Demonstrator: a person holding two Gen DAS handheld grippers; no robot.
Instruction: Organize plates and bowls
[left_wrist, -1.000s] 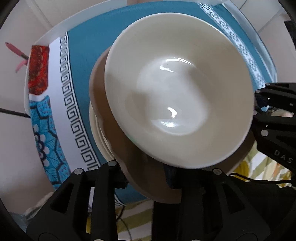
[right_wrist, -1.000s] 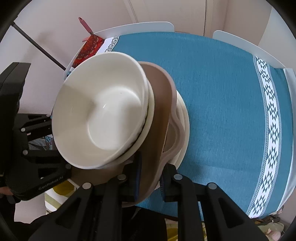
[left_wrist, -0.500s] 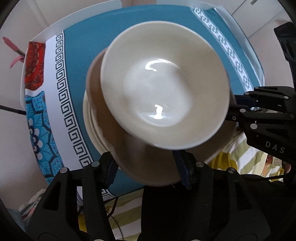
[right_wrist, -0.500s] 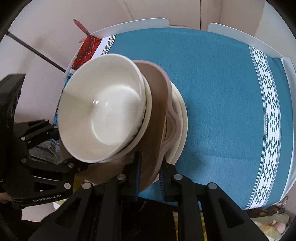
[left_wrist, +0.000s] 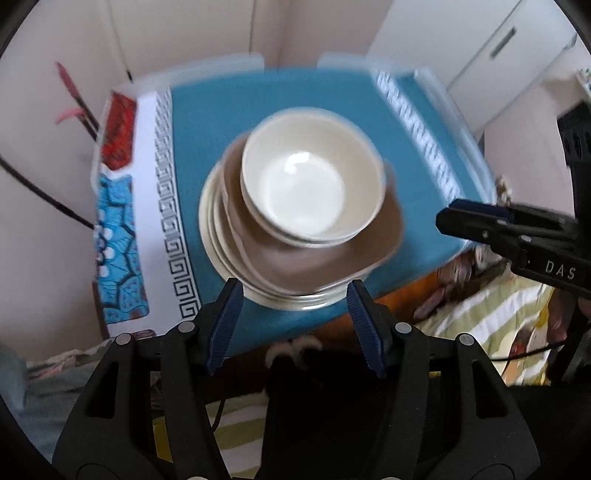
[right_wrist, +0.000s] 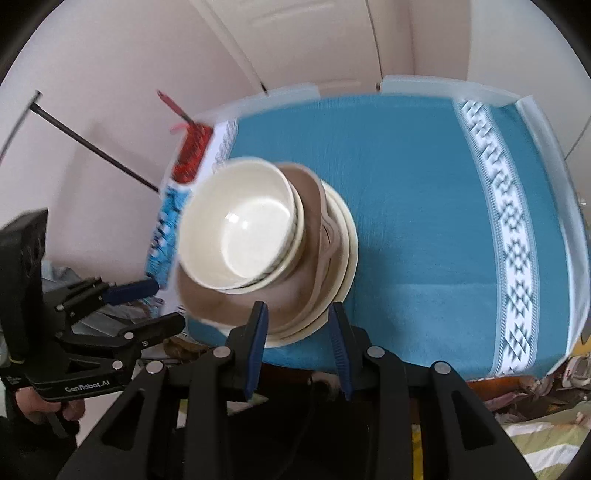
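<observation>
Teal tablecloth (left_wrist: 207, 122) under stacked bowls (left_wrist: 310, 188) and plates (left_wrist: 221, 254)

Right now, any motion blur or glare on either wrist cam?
Left wrist: tablecloth edges and brown plate rim smeared, glare spot inside the top bowl. Right wrist: bowl and tablecloth pattern softly blurred, small highlight in bowl; hand-held gripper fingers sharp.

Place: a home.
Signs: patterned teal tablecloth (right_wrist: 406, 221) on a table; stacked crockery (left_wrist: 295, 221); striped bedding (left_wrist: 491, 317); white cupboard doors (left_wrist: 491, 44).
</observation>
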